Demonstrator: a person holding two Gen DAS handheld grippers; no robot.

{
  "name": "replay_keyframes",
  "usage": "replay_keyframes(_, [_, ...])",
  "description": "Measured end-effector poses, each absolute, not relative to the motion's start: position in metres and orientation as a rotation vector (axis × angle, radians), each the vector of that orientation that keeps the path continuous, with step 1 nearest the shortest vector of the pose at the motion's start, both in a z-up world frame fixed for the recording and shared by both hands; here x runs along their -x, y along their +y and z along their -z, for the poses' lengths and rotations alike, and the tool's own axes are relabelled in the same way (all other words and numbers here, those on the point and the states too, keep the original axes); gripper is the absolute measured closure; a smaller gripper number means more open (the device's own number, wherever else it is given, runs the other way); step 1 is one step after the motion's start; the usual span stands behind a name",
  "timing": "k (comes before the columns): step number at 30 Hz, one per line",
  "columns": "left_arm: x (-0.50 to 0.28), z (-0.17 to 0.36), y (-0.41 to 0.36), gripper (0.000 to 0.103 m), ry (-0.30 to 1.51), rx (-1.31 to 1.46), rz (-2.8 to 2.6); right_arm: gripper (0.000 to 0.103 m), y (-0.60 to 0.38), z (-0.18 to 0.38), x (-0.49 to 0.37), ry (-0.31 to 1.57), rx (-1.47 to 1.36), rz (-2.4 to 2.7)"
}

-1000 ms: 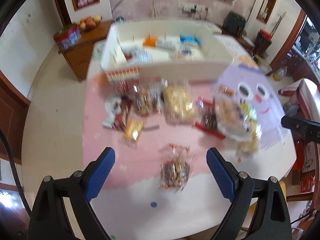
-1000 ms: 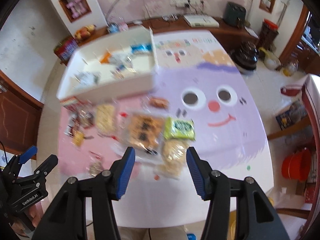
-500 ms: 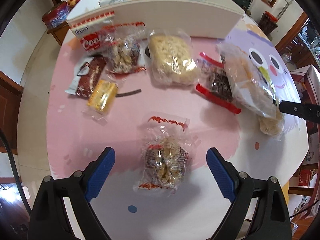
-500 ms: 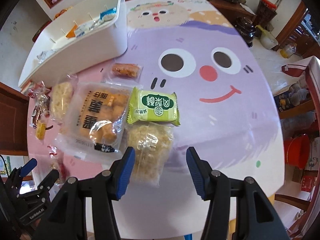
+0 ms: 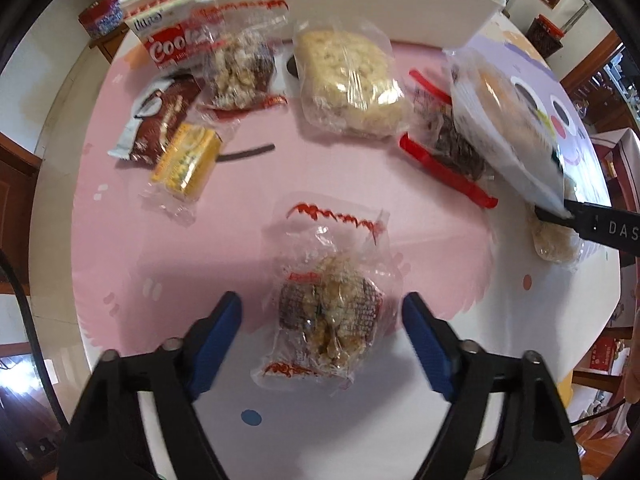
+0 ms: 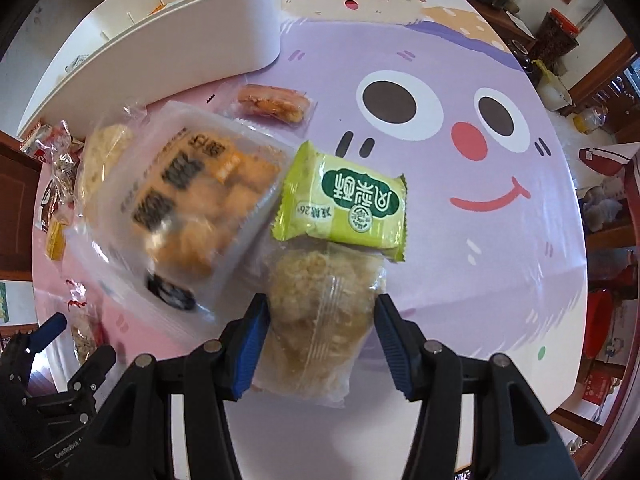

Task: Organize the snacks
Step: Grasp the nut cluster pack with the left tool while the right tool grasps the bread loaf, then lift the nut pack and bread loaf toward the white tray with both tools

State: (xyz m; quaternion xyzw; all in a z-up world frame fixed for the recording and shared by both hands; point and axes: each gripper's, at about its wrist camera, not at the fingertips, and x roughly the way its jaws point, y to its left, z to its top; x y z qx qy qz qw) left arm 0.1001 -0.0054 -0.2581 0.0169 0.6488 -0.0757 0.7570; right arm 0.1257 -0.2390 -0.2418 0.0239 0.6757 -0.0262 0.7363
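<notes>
Cartoon faces grin up from the pink and purple table cover point(image 6: 500, 280), and the white bin point(image 6: 180, 36) at the far edge is our landmark. A few packets sit in its compartments already, but most of the snacks lie loose in front of it, so this tidy-up looks barely begun.

Sweeping left to right along the bin's front wall: a red cookie pack point(image 5: 176, 44) right against it, a brown wrapper point(image 5: 160, 120) and a yellow bar point(image 5: 186, 164) just nearer us, then a pale rice cake point(image 5: 348, 80), a red-edged packet point(image 5: 448, 148), a big cracker bag point(image 6: 180, 204) and a green pastry pack point(image 6: 348, 208).

Well out from the bin, the left gripper point(image 5: 322, 320) straddles a clear nut-cluster packet point(image 5: 328, 316). Its jaws are closing, the packet between them, pads not yet touching. Further right, the right gripper point(image 6: 322, 320) stands half spread around a floss-cake packet point(image 6: 324, 316), the left pad at the wrapper's edge; I cannot tell if it presses.

Compared with a second ago, both grippers have dropped close over the table, each packet now fills the gap, and the left jaws have narrowed.
</notes>
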Motion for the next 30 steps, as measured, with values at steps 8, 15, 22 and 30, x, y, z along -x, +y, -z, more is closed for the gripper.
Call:
replay_keyframes(8, [-0.097,0.264,-0.020,0.052,1.395,-0.111,0.150,0.059,-0.238,0.247,-0.123,1.492,-0.057,0.027])
replay_keyframes(15, [-0.097,0.258,-0.033,0.060,1.375,-0.180,0.157,0.067,-0.231,0.230,-0.111,1.457,-0.019,0.025])
replay_keyframes(22, [-0.095,0.245,-0.033,0.060,1.349,-0.178,0.164,0.068,-0.216,0.199,-0.081,1.383,0.006,0.024])
replay_keyframes(30, [-0.089,0.200,-0.035,0.060,1.256,-0.168,0.199,0.068,-0.203,0.150,-0.066,1.284,0.038,-0.001])
